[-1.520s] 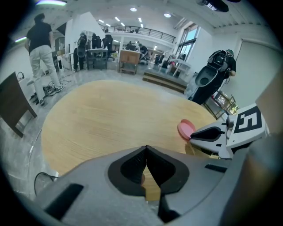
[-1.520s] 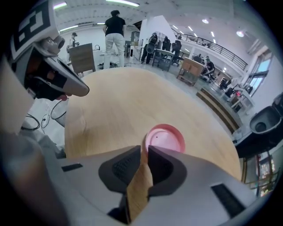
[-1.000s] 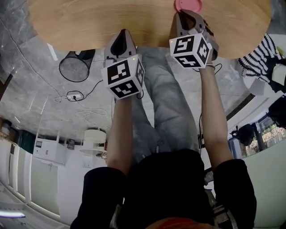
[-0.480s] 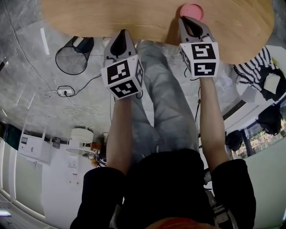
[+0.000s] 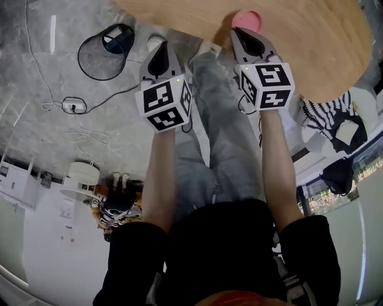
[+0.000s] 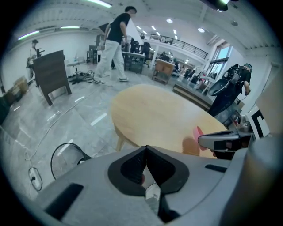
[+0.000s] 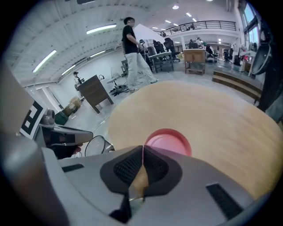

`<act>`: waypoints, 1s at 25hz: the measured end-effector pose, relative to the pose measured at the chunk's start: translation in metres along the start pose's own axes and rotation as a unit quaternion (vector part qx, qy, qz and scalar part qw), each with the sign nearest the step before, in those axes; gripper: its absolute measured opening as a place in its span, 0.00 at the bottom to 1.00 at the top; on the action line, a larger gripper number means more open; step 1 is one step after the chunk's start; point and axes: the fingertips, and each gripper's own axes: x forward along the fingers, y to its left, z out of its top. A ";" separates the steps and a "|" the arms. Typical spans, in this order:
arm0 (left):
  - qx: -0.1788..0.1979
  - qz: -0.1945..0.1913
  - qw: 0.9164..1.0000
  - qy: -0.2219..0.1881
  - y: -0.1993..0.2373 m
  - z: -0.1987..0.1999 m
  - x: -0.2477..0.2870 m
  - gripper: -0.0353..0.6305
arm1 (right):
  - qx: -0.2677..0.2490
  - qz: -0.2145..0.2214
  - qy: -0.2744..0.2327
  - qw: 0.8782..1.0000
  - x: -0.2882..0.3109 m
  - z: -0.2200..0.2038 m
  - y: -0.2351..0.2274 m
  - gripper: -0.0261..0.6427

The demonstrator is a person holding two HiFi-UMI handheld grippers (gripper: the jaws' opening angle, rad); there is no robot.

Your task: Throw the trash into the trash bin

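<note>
Approach step: left gripper (image 5: 161,46) and right gripper (image 5: 244,34) both clenched, empty; next, probably, right jaws open around pink cup (image 5: 247,20) on wooden table (image 5: 311,36), then wire trash bin (image 5: 94,61).

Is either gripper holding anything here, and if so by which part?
Nothing is held. The left gripper and the right gripper both show jaws closed together, nothing between them.

round wooden table (image 5: 311,36) bears one pink dish (image 5: 248,18).
</note>
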 end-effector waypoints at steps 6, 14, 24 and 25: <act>-0.052 0.030 0.998 -0.010 0.063 -0.006 -0.021 0.06 | -0.050 0.044 0.015 0.998 0.029 0.022 0.068 0.06; -0.121 0.068 0.990 -0.021 0.144 -0.025 -0.041 0.06 | -0.104 0.106 0.045 0.988 0.075 0.029 0.161 0.06; -0.214 0.120 0.969 -0.031 0.241 -0.057 -0.058 0.06 | -0.179 0.181 0.105 0.961 0.148 0.015 0.264 0.06; -0.226 0.126 0.966 -0.029 0.247 -0.063 -0.060 0.06 | -0.187 0.190 0.113 0.957 0.155 0.013 0.273 0.06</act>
